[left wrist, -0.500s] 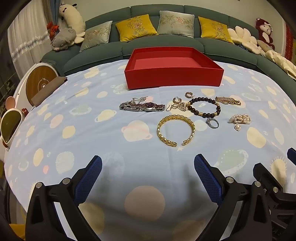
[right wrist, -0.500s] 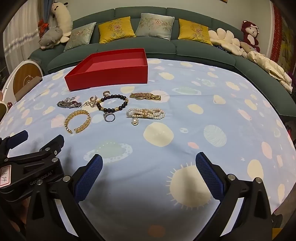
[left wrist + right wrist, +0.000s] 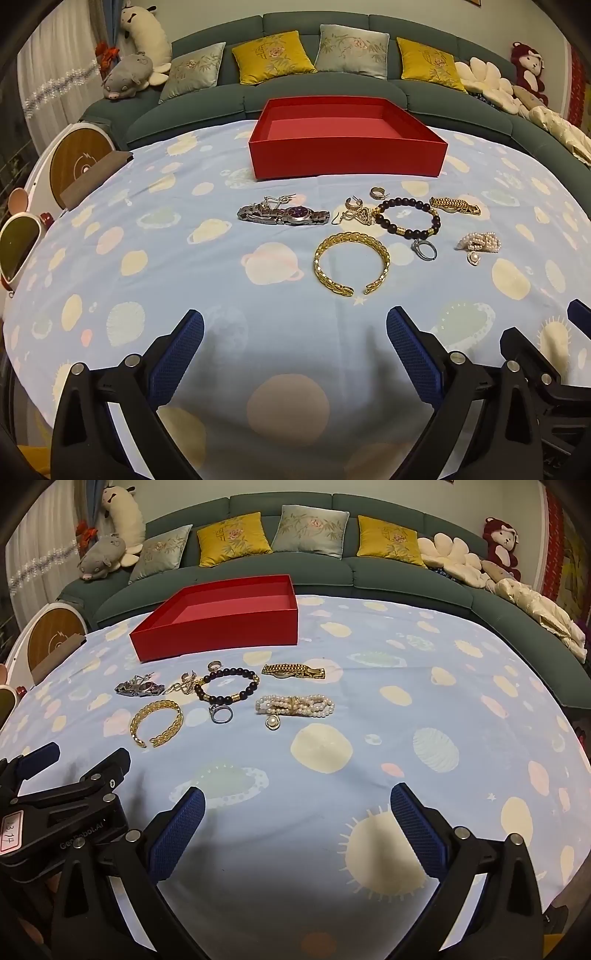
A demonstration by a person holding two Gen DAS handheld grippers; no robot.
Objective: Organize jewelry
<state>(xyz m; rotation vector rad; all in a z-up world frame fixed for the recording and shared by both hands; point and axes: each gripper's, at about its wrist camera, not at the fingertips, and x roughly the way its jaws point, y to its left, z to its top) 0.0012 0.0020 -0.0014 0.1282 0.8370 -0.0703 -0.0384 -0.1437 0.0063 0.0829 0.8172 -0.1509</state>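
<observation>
Left wrist view: we hold the left gripper (image 3: 295,354) with its jaws spread wide and empty above the tablecloth (image 3: 184,280), short of the jewelry. The right gripper (image 3: 297,832) is likewise wide open and holds nothing. All pieces lie in a cluster before the empty red box (image 3: 347,158).

Risks as we judge them:
- The earrings (image 3: 356,214) touch the bead bracelet (image 3: 408,218); gripping one may drag the other.
- The gold bangle (image 3: 351,260) is open-ended and may slip or spring from the pads.
- The ring (image 3: 424,249) lies flat, so the fingers may pinch cloth instead.
- The pearl strand (image 3: 293,705) may dangle and snag on the box wall.
</observation>
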